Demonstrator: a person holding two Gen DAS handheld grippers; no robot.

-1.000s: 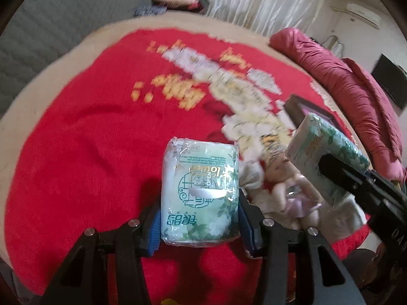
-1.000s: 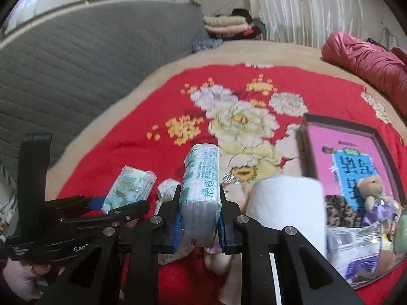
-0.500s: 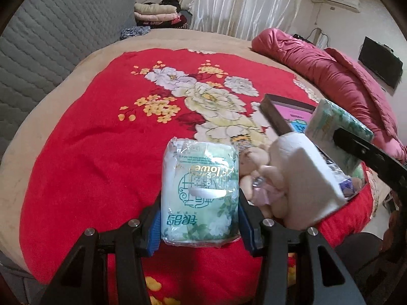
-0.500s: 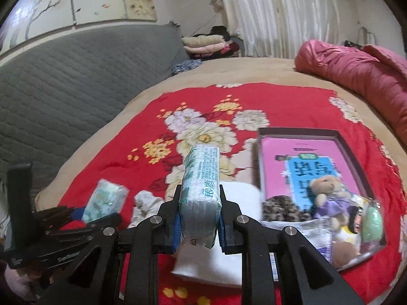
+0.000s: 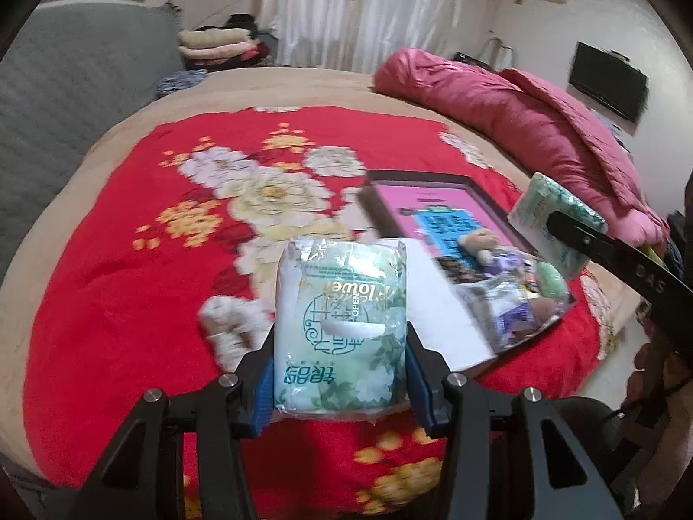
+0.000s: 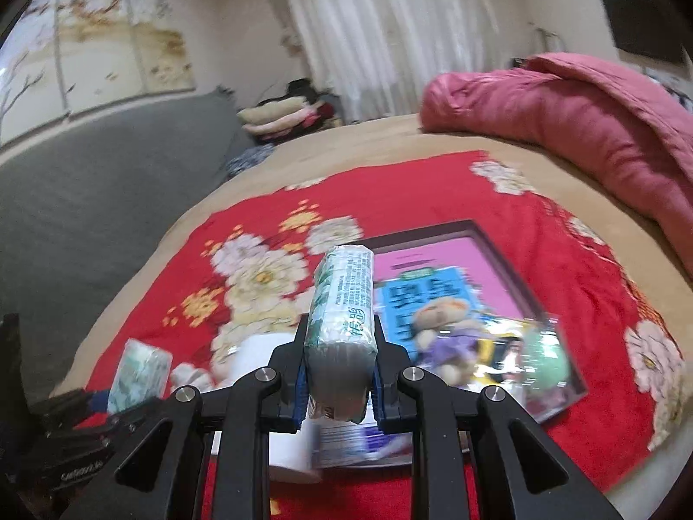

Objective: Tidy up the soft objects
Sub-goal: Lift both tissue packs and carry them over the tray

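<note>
My left gripper (image 5: pixel 340 372) is shut on a green-and-white tissue pack (image 5: pixel 342 325), gripped across its width and held above the red flowered blanket (image 5: pixel 108 286). My right gripper (image 6: pixel 340 379) is shut on a second tissue pack (image 6: pixel 344 316), held edge-on. That second tissue pack (image 5: pixel 556 225) shows at the right of the left wrist view, and the first tissue pack (image 6: pixel 138 372) at the lower left of the right wrist view. Below lies a dark-framed box (image 6: pixel 498 255) with a pink lining, holding a small teddy bear (image 6: pixel 442 325), a green ball (image 6: pixel 550 368) and clear packets.
A white roll (image 5: pixel 437 316) and a pale plush toy (image 5: pixel 229 325) lie on the blanket beside the box. A crimson quilt (image 5: pixel 519 117) is heaped along the bed's right side. A grey padded headboard (image 6: pixel 86 199) runs on the left, with folded clothes (image 5: pixel 221 43) behind.
Both grippers have risen and shifted right with their tissue packs. The box and its toys have come into fuller view, lower and nearer the frame centre.
</note>
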